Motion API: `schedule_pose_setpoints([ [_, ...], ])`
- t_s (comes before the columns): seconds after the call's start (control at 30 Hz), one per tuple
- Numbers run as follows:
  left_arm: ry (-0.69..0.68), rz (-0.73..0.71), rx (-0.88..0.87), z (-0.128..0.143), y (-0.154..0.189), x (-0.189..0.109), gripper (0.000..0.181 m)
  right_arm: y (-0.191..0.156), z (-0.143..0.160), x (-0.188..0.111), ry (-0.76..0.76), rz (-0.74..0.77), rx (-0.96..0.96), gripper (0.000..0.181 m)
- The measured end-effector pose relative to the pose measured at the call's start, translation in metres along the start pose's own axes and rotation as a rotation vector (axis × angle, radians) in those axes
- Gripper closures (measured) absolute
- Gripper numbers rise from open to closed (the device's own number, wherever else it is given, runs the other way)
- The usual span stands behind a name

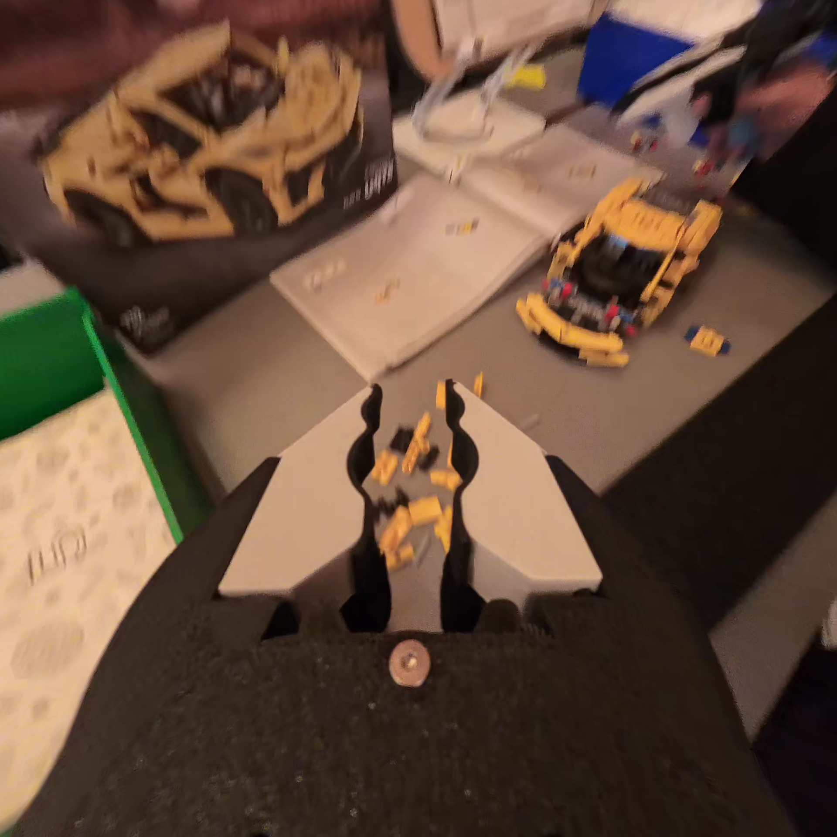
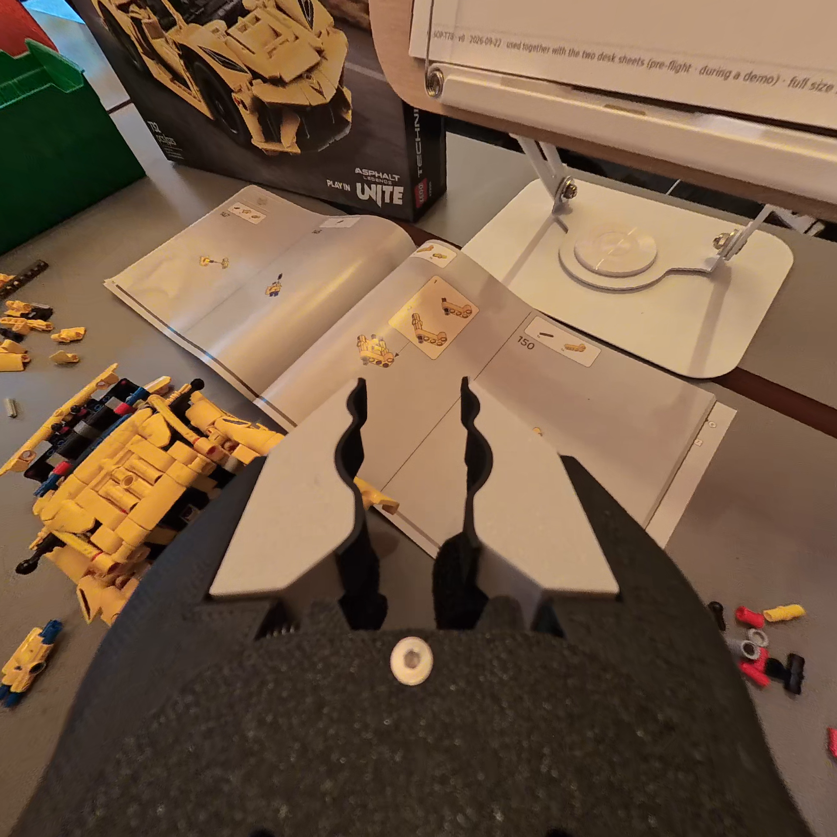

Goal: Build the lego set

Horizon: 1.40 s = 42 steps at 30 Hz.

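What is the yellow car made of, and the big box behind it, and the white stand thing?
Yellow car: looks like hard plastic, smooth and slightly shiny, built from many small snap-together pieces. Box: probably cardboard, with flat printed faces and sharp folded edges. White stand: seems painted metal, a thin flat base with bolted struts.

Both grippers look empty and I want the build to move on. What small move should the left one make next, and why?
Probably lower the left gripper onto the pile of loose yellow and black pieces and close on one. Its jaws stand open and empty right over that pile, while the right gripper, also open, hangs over the open instruction booklet beside the half-built yellow car. Motion blur hides which piece.
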<state>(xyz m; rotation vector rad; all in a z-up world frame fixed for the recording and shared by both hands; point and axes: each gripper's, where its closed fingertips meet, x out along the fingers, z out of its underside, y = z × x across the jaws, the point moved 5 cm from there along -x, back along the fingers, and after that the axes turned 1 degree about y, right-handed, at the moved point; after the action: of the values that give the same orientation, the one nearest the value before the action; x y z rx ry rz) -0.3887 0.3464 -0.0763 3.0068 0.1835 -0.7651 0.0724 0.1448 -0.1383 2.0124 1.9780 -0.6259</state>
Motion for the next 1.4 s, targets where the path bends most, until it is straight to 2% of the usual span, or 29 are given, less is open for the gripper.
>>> schedule_pose_setpoints([
  [0.13,-0.061,0.001,-0.114,0.042,0.014,-0.01,0.153,-0.001,0.0,0.0,0.002,-0.002,-0.004,0.141],
  [0.2,-0.115,-0.084,-0.125,0.059,0.013,0.0,0.153,-0.004,0.001,0.003,-0.007,-0.009,-0.008,0.141],
  [0.3,-0.196,-0.148,-0.051,0.073,0.015,0.028,0.153,-0.007,0.005,0.007,-0.032,-0.01,-0.029,0.141],
  [0.43,-0.287,-0.124,0.054,0.081,0.01,0.064,0.153,-0.01,0.007,0.009,-0.045,-0.014,-0.054,0.142],
  [0.57,-0.434,0.0,0.039,0.092,0.0,0.081,0.154,-0.008,0.008,0.009,-0.044,-0.021,-0.039,0.143],
  [0.9,-0.557,0.096,0.196,0.098,-0.012,0.09,0.164,-0.007,0.016,0.014,-0.079,-0.043,-0.031,0.144],
  [1.03,-0.551,0.121,0.229,0.096,-0.012,0.096,0.173,-0.007,0.019,0.016,-0.09,-0.052,-0.027,0.144],
  [1.17,-0.567,0.171,0.227,0.096,-0.007,0.098,0.174,-0.006,0.019,0.015,-0.081,-0.061,-0.014,0.145],
  [1.3,-0.551,0.167,0.202,0.092,-0.007,0.093,0.174,-0.003,0.016,0.012,-0.059,-0.064,0.008,0.146],
  [1.4,-0.461,0.144,0.158,0.075,-0.005,0.081,0.174,-0.001,0.013,0.009,-0.043,-0.065,0.018,0.146],
])
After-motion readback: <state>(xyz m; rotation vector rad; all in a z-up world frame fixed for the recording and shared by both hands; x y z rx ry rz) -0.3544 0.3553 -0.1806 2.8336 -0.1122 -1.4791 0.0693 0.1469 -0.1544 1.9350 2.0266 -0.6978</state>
